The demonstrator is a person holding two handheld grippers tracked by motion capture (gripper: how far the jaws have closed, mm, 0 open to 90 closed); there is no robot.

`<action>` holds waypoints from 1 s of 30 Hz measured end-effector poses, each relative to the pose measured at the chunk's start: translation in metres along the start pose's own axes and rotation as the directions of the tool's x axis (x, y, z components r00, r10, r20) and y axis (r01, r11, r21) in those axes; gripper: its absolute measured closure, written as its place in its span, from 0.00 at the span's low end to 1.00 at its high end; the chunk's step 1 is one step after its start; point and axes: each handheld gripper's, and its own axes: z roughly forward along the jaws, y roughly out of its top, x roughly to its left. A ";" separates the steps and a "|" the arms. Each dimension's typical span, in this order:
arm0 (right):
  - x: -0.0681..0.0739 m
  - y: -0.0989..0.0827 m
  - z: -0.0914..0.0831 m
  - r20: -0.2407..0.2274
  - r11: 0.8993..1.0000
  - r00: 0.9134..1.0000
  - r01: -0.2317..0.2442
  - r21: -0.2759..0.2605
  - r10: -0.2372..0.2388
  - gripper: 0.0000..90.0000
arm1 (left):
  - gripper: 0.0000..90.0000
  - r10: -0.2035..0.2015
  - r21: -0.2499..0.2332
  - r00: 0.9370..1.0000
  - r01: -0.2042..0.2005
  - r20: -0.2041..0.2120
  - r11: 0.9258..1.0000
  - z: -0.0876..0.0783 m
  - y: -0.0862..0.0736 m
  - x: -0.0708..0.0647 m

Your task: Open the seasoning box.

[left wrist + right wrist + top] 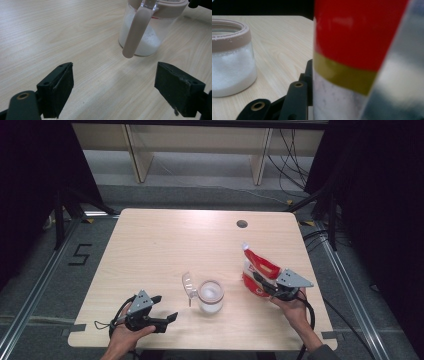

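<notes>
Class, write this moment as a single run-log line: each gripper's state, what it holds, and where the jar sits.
left gripper: open, empty, facing jar | right gripper: shut on red bag | jar: on table, part-filled white powder, lid open

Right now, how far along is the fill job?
Done: the clear lidded jar stands with its lid flipped open and already holds white granules. In hand: the right claw is shut on the red and white pouch, beside the jar, not yet over it. The left claw is open. Left: pouring, closing the lid.
</notes>
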 end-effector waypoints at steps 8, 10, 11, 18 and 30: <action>0.001 0.000 0.000 0.011 1.000 1.000 -0.004 -0.009 0.004 0.69 | 0.17 0.004 -0.001 1.000 -0.004 -0.004 1.000 -0.001 0.000 0.000; 0.000 0.001 -0.001 0.017 1.000 1.000 0.009 -0.012 -0.009 0.67 | 0.17 0.003 0.000 1.000 -0.003 -0.003 1.000 0.000 0.000 0.000; 0.001 0.001 -0.002 -0.003 1.000 1.000 -0.012 0.001 0.012 0.64 | 0.17 0.002 0.000 1.000 -0.002 -0.003 1.000 0.000 0.000 0.000; 0.007 0.003 -0.011 0.001 0.998 0.998 -0.064 0.012 0.064 0.47 | 0.17 0.003 -0.001 1.000 -0.003 -0.008 1.000 -0.001 0.000 0.000; 0.008 0.010 -0.026 0.065 0.995 0.993 -0.099 0.028 0.097 0.42 | 0.17 -0.002 -0.001 1.000 0.002 -0.007 1.000 -0.001 0.000 0.000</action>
